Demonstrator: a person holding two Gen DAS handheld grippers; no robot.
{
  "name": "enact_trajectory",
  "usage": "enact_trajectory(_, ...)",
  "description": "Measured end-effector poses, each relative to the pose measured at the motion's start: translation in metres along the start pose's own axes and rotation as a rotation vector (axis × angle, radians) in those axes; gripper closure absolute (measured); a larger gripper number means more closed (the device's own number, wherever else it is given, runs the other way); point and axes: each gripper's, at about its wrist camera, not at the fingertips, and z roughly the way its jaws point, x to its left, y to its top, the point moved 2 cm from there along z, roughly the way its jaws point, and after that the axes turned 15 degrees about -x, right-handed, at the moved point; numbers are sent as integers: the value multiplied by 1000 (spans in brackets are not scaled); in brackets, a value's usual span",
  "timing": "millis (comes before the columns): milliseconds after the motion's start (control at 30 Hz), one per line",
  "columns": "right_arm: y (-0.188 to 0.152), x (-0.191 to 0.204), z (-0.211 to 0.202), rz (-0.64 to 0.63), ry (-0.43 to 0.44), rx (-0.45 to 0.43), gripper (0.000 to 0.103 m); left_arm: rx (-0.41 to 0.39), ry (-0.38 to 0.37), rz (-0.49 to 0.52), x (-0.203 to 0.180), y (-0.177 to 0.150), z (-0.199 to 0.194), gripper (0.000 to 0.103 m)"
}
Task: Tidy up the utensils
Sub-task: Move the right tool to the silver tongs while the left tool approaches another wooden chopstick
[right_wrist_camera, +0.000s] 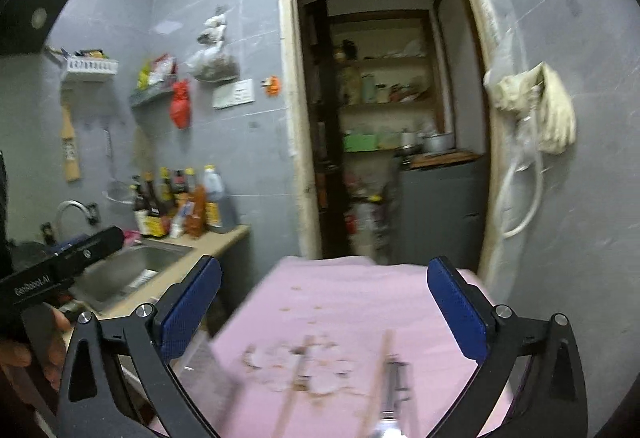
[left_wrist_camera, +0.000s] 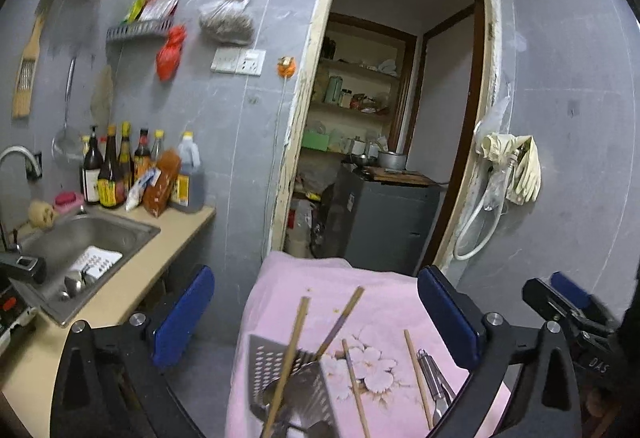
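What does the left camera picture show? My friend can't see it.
Chopsticks, a slotted spatula and a metal tool lie scattered on a pink cloth, framed by the open, empty left gripper. A sink sits left.

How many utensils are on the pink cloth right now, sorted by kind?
Left wrist view, on the pink cloth:
Chopsticks: 4
Perforated metal turner: 1
Spoon: 1
Small steel tool, maybe a peeler: 1
Total: 7, though the frame's lower edge may hide more.
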Motion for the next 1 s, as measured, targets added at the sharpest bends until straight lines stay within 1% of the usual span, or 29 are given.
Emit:
enact_trajectory(133,6,-24,-3,-58,-54,-4,2,8,2,46,-30,-11,9,1)
enact_trajectory(233,8,-44,-3,-92,-78,6,2,22,-6,80,-52,-22,15,1)
enact_trajectory(333,6,-63,-1,-118,-92,19,2,40,-16,97,-70,-32,22,1)
enact_trajectory(567,-6,-99,14,-133,-114,54,2,66,1,136,-105,-55,43,1)
enact_trajectory(667,-19,-114,24,-122,-121,77,2,81,6,155,-115,-65,52,1)
enact_trajectory(767,-36,-127,35,-108,-117,110,2,127,8,167,-124,-81,64,1)
enact_trajectory(867,-58,-140,49,-101,-116,150,2,171,7,175,-130,-100,78,1)
enact_trajectory(1000,-89,-151,61,-101,-107,201,2,217,19,222,-136,-124,95,1)
